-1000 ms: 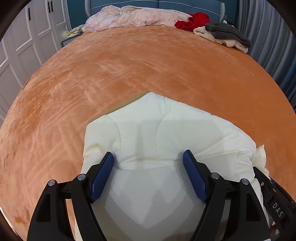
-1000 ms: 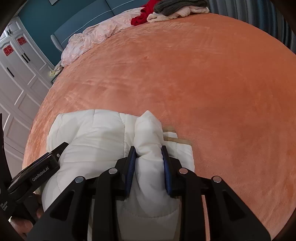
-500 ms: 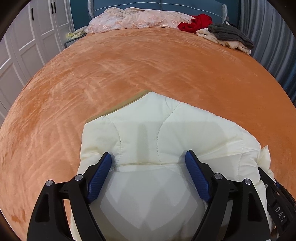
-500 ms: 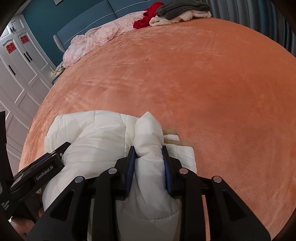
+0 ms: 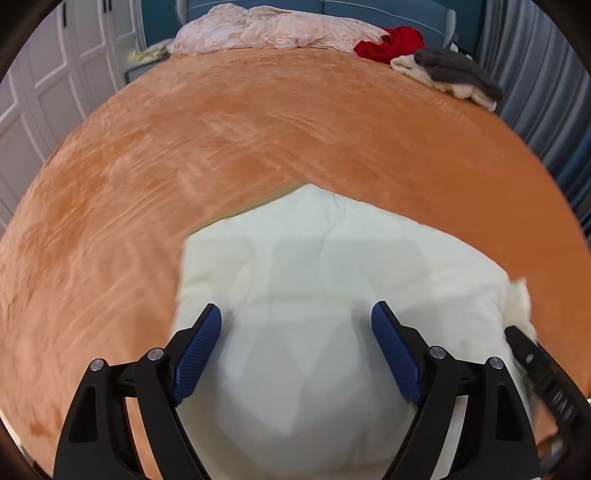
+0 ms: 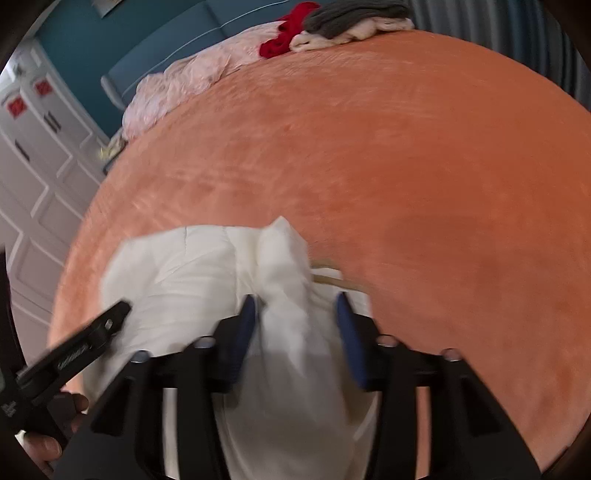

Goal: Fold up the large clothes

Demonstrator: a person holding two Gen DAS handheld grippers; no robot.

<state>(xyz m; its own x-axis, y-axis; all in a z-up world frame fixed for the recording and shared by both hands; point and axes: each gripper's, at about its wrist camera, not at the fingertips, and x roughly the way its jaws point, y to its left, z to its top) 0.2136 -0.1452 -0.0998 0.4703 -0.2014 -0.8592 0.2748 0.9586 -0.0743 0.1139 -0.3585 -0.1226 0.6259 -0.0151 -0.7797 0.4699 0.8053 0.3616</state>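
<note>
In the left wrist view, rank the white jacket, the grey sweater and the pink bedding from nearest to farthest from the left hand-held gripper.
1. White jacket, right under the left hand-held gripper.
2. Grey sweater, far right edge of the bed.
3. Pink bedding, at the headboard, far centre-left.

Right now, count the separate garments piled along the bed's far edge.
4: pink lacy garment at left, then red garment, cream fleece and grey knit atop it. More may be hidden.

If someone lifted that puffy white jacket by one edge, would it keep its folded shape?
Probably not. The white jacket looks quilted and puffy, so it would likely sag and unfold. It seems light for its bulk. A ridge of it stands up between the right gripper's open jaws, suggesting springy padding.
</note>
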